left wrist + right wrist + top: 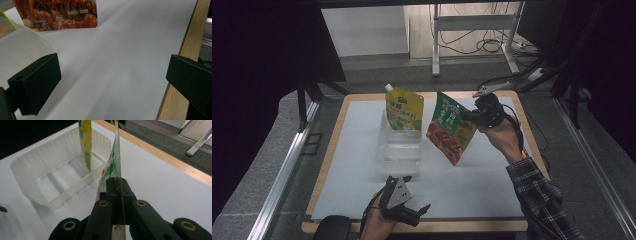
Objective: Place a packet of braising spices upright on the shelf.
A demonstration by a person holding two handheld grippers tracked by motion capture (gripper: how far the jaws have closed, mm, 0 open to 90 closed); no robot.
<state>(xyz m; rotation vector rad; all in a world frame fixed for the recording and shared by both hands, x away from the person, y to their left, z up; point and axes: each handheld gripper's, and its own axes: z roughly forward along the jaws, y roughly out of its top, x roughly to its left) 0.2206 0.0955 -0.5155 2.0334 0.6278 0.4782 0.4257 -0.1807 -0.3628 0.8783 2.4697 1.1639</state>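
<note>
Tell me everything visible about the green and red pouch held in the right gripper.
The green and red pouch is a flat, glossy, flexible packet, green toward the top and red-brown below with a printed food picture and pale lettering. The right gripper is shut on its edge, holding it tilted in the air above the white sheet, just right of the clear plastic tub. In the right gripper view it shows edge-on, thin, pinched between the black jaws. Whether its lower corner touches the tub cannot be told.

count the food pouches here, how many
2. The yellow spouted pouch stands upright in the clear plastic tub. The green and red pouch is clamped in the right gripper, lifted off the table just right of the tub.
</note>
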